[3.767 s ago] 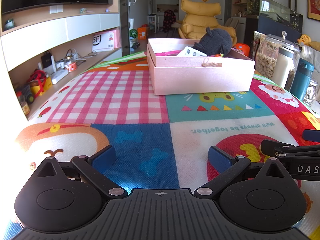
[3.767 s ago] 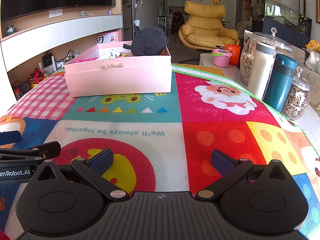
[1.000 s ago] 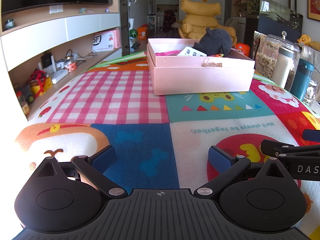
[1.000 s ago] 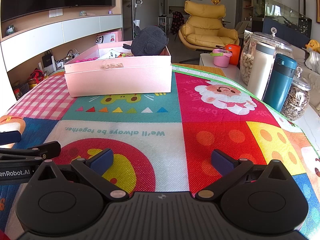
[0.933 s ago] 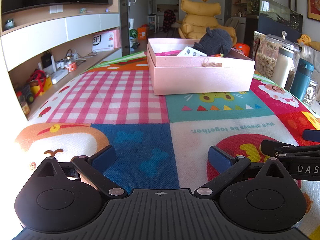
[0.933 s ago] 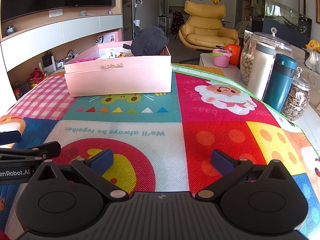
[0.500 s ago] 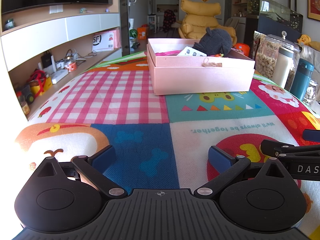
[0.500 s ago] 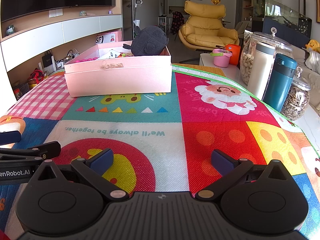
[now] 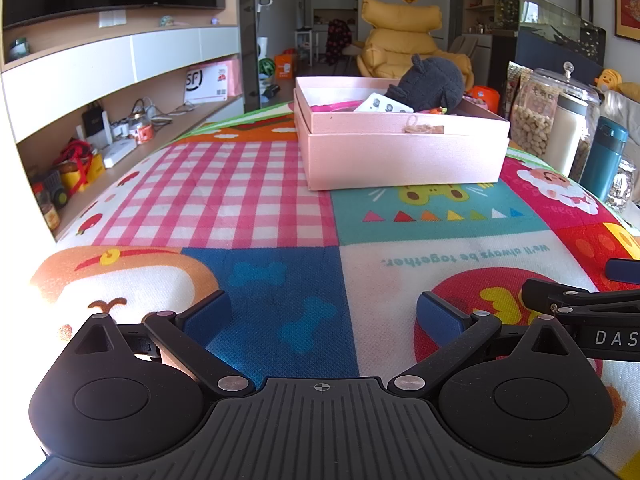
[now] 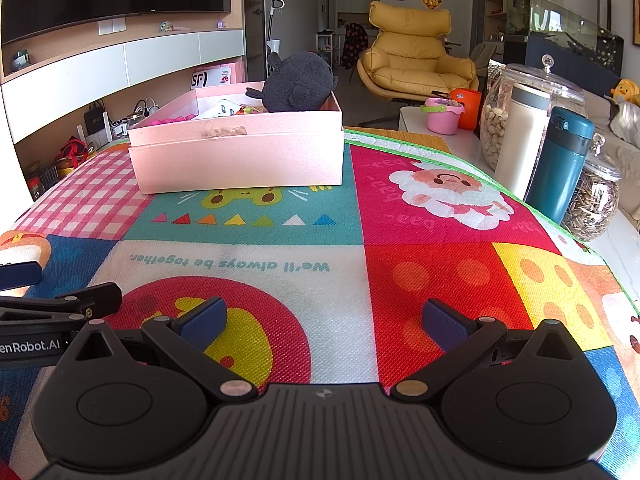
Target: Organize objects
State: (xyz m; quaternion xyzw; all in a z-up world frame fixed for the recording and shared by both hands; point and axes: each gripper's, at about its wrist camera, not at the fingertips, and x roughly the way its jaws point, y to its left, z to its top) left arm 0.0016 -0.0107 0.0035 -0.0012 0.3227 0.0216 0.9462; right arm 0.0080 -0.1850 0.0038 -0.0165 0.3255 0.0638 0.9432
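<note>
Resting apart: left tool (image 9: 324, 314) | right tool (image 10: 325, 320) | pink box (image 10: 240, 156) far

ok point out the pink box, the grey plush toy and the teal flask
pink box (image 10: 240, 168): right wrist view, front wall.
grey plush toy (image 10: 300, 82): right wrist view, round body.
teal flask (image 10: 560, 168): right wrist view, body.

Woven printed mat (image 10: 400, 280), matt cardboard box (image 10: 240, 164), fuzzy plush (image 10: 300, 80)

Plush toy (image 10: 298, 82) in box (image 10: 240, 160), jars (image 10: 516, 120) perhaps right.
</note>
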